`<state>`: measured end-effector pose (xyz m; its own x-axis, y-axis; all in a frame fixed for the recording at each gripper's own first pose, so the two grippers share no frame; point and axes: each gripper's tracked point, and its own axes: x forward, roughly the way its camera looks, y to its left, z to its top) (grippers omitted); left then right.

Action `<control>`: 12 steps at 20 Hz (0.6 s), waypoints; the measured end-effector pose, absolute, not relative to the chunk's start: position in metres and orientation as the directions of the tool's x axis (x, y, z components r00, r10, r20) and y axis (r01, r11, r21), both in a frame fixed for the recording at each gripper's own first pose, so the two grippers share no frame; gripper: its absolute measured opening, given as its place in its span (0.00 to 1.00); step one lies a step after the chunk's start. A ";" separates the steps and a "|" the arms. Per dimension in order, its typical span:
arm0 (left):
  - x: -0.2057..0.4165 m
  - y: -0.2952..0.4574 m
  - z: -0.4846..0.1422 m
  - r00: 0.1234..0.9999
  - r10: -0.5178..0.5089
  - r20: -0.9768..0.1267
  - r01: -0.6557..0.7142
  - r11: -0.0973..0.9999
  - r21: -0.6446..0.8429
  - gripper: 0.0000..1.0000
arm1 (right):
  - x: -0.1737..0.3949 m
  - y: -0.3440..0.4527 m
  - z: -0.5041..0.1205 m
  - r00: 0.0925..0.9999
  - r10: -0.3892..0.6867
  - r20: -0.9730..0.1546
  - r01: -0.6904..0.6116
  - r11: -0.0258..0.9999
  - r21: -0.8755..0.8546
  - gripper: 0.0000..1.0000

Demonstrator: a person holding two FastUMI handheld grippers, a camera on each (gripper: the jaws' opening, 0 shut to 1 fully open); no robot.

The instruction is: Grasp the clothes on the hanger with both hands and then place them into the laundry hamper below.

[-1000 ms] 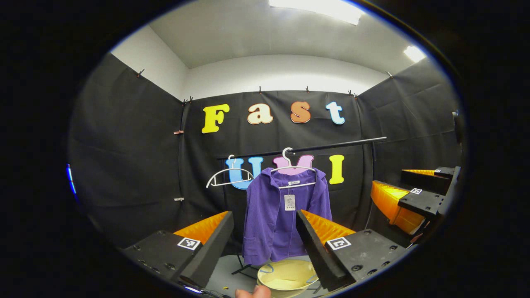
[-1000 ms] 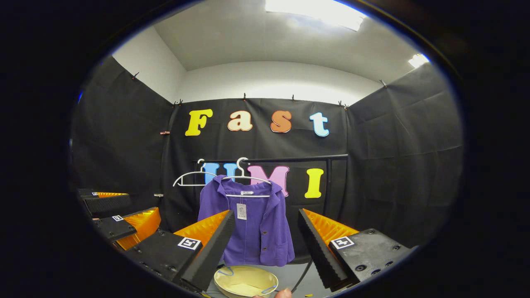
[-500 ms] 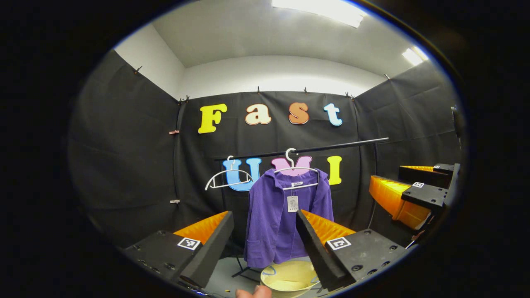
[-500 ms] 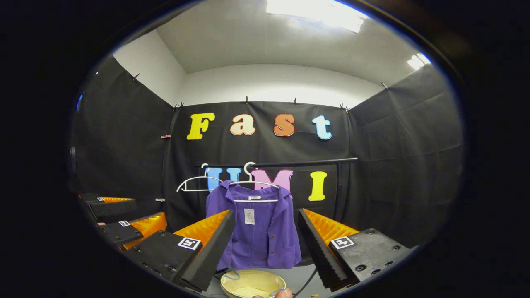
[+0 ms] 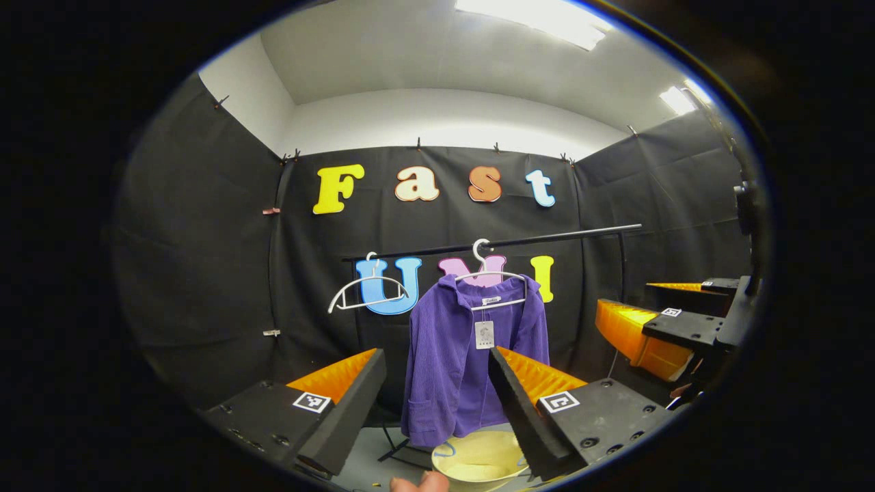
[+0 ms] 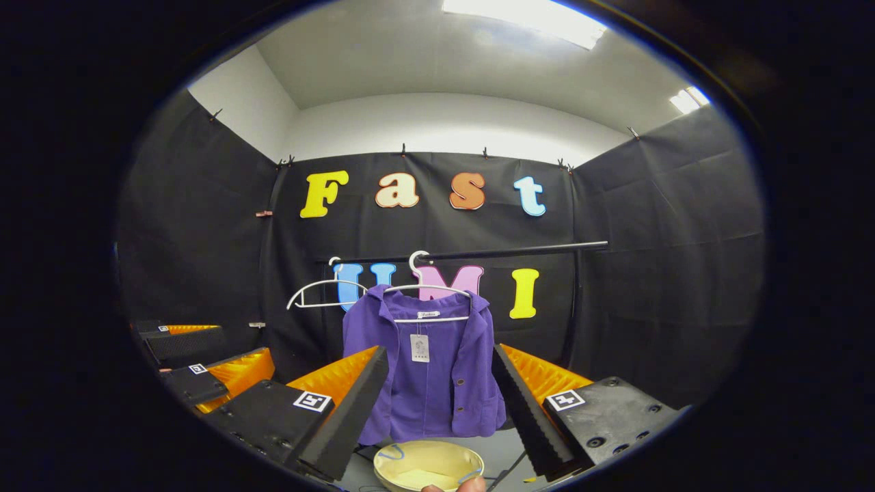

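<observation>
The work is at its opening step, the approach. A purple jacket (image 6: 427,369) hangs on a white hanger (image 6: 429,292) from the black rail (image 6: 506,253), and the pale yellow hamper (image 6: 427,468) sits on the floor right under its hem. A second hanger (image 5: 362,290), bare, hangs on the rail just beside it. The left gripper (image 5: 437,389) is spread wide with nothing between its fingers, and it is well apart from the jacket, which it frames between them. The right gripper (image 6: 441,389) is likewise spread and empty, also well short of the cloth; in the left gripper view it shows off to the right side (image 5: 673,328). The jacket looks buttoned only partly, with a tag at the collar. The next move probably calls for both grippers to go forward and up to the shoulders, one on each side, to pinch the cloth rather than the hanger wire, then lift it clear so it can drop into the hamper.
</observation>
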<state>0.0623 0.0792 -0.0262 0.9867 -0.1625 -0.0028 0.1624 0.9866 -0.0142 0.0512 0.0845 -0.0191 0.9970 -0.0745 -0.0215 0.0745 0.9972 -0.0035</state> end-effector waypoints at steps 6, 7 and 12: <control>0.115 0.071 -0.032 0.987 -0.161 0.000 0.161 0.987 -0.020 0.95 | 0.128 0.047 -0.020 0.993 -0.108 0.043 0.109 0.994 -0.014 0.99; 0.126 0.066 -0.034 0.988 -0.156 0.000 0.156 0.987 -0.022 0.95 | 0.144 0.037 -0.025 0.992 -0.115 0.048 0.116 0.993 -0.014 0.98; 0.196 0.026 -0.041 0.991 -0.134 0.002 0.134 0.991 -0.007 0.95 | 0.224 0.004 -0.063 0.996 -0.090 0.023 0.090 0.996 -0.019 0.98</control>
